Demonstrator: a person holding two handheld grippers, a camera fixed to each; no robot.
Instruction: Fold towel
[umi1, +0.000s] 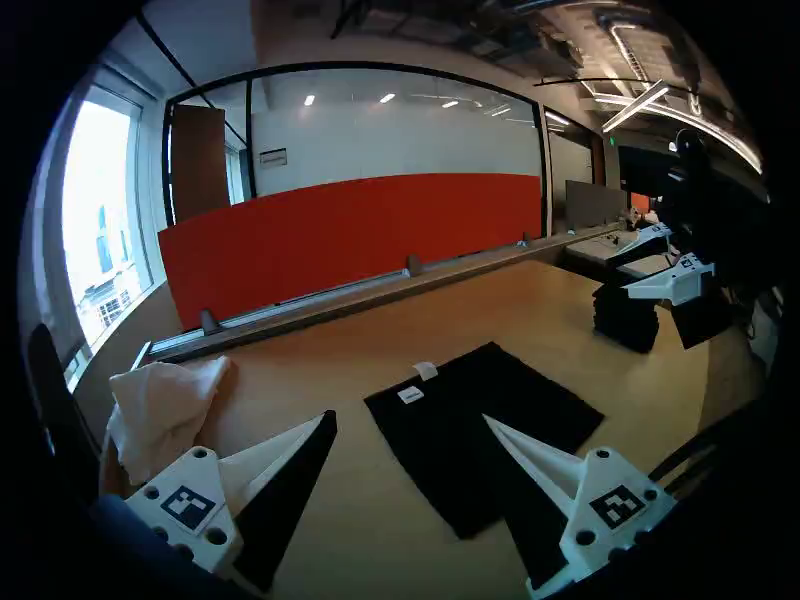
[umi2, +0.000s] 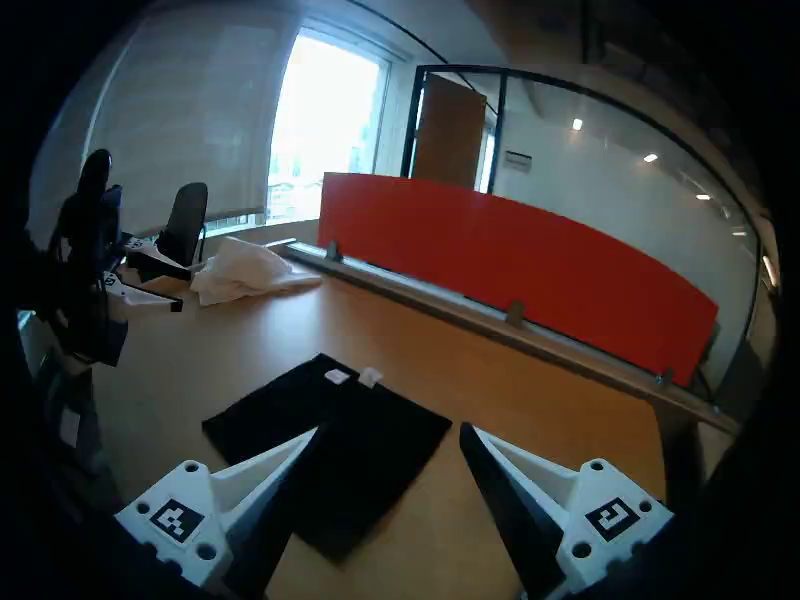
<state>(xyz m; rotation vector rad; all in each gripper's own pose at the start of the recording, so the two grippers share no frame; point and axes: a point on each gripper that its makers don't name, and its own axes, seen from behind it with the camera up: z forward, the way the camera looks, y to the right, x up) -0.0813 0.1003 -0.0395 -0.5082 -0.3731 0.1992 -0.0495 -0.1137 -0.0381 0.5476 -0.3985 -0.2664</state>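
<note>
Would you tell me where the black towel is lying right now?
In both views the black towel lies flat on the wooden table just ahead of the left gripper and right gripper, short of the red divider.

We note a wide, light-brown wooden tabletop (umi1: 330, 350). A red divider panel (umi1: 350, 235) runs along its far edge on a grey rail. Behind it we see a black-framed glass wall (umi1: 400, 140) and a brown door (umi1: 198, 160). Daylight floods a tall window (umi2: 325, 130), and a black office chair (umi2: 186, 225) stands near it. Strip lights (umi1: 640, 100) cross the ceiling.
</note>
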